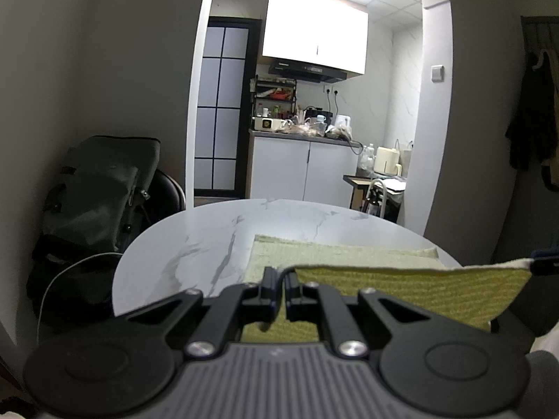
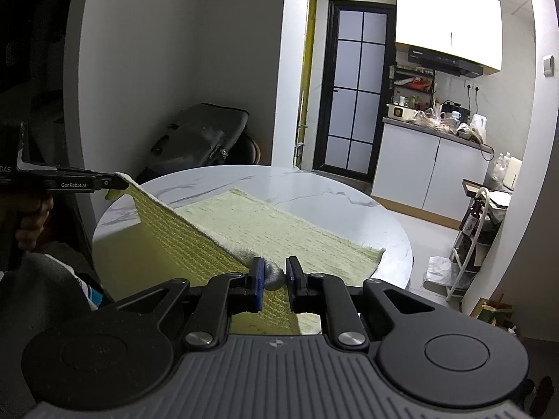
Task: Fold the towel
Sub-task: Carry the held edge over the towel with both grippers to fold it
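Your yellow-green towel (image 2: 279, 230) lies flat mid-frame on the round marble table (image 2: 314, 181), its near edge lifted. Your right gripper (image 2: 272, 277) pinches one near corner and your left gripper (image 1: 283, 288) the other, so the far edge lies straight ahead.

Ribbed woven cloth towel (image 2: 279, 223), glossy veined marble-look table (image 2: 314, 185), matt black plastic gripper (image 2: 273, 274)

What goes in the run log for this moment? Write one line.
step: first fold | left gripper: shut on towel corner | right gripper: shut on towel corner | near edge lifted | far part flat on table
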